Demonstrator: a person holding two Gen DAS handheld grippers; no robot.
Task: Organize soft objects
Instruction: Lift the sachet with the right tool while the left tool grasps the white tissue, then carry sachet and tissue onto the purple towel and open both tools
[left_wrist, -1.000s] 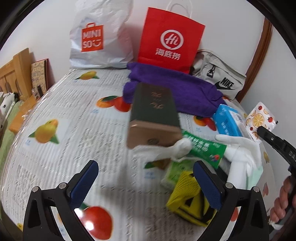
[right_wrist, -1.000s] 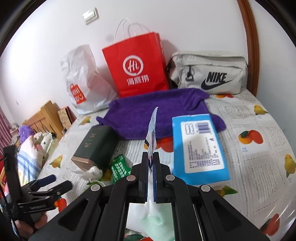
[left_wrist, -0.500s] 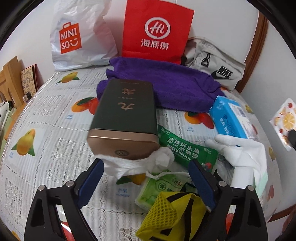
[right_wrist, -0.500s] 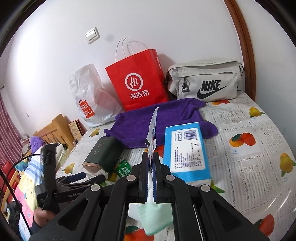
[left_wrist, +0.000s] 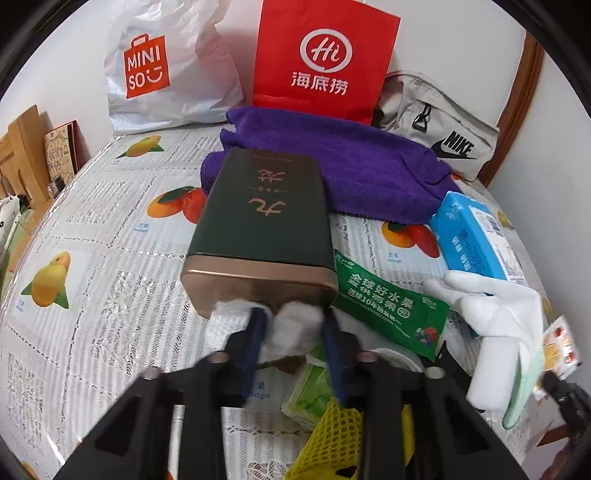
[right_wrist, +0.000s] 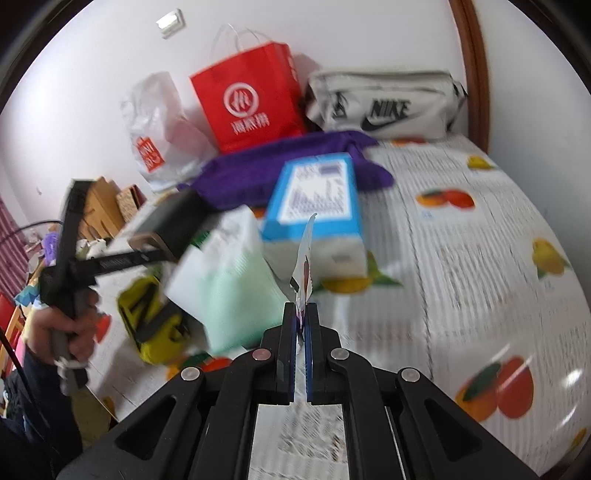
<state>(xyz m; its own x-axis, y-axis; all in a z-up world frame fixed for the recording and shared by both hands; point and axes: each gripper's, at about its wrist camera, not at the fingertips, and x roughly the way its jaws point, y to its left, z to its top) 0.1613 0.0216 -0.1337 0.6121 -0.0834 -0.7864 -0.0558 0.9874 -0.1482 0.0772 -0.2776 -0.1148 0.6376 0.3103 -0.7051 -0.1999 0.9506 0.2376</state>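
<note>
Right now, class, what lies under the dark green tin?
A crumpled white cloth pokes out from under the tin, with the closing left gripper around it. How far it runs underneath is hidden.

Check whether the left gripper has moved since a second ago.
Yes. The left gripper has advanced toward the dark green tin, which looms larger, and its jaws are closing on the white wad beside it.

White wall (left_wrist: 461, 33), wooden trim (left_wrist: 517, 110)

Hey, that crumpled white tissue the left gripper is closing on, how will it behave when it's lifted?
The left gripper jaws are closing around the crumpled white tissue. It bunches between the pads, so probably soft and floppy. Probably very light. Its loose side beside the dark green tin may trail or tear.
</note>
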